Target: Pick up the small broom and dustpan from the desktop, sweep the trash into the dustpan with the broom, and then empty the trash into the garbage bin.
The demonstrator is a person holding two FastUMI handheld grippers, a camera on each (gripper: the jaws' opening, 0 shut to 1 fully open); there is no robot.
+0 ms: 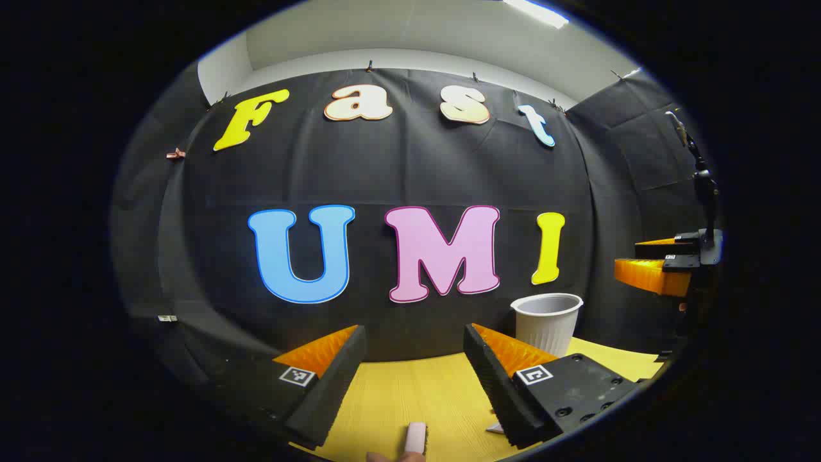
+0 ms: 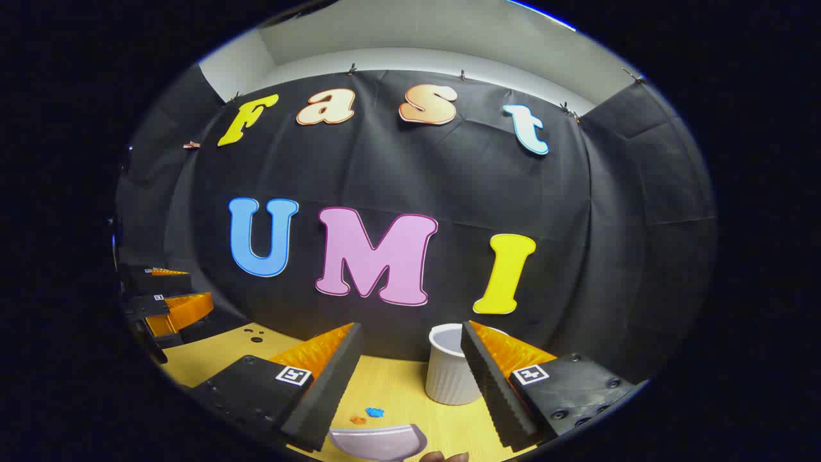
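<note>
Left gripper view: the left gripper is held above the yellow desktop, fingers spread wide with nothing between them. A pale pink handle end is seen at the bottom edge, standing up between the fingers but below them and not touched by either; whether it belongs to the broom or the dustpan cannot be told. A fingertip of a hand is glimpsed at the very bottom, just beside that handle. A white ribbed garbage bin is placed on the desktop toward the back, to the right of the right-hand finger, near the black wall. The right gripper is seen far off at the right edge, raised above the desktop; its fingers look spread, nothing seen held.

Right gripper view: the right gripper is held over the desktop, fingers spread apart, nothing pinched. The garbage bin is seen upright at the back, partly hidden behind the right-hand finger. A pale pink dustpan is seen lying at the bottom edge between the fingers. Two bits of trash are seen on the desktop just beyond the dustpan: a blue scrap and an orange scrap, close together, apart from the dustpan rim. The left gripper is seen at the far left edge, above the desktop, fingers apart.
</note>
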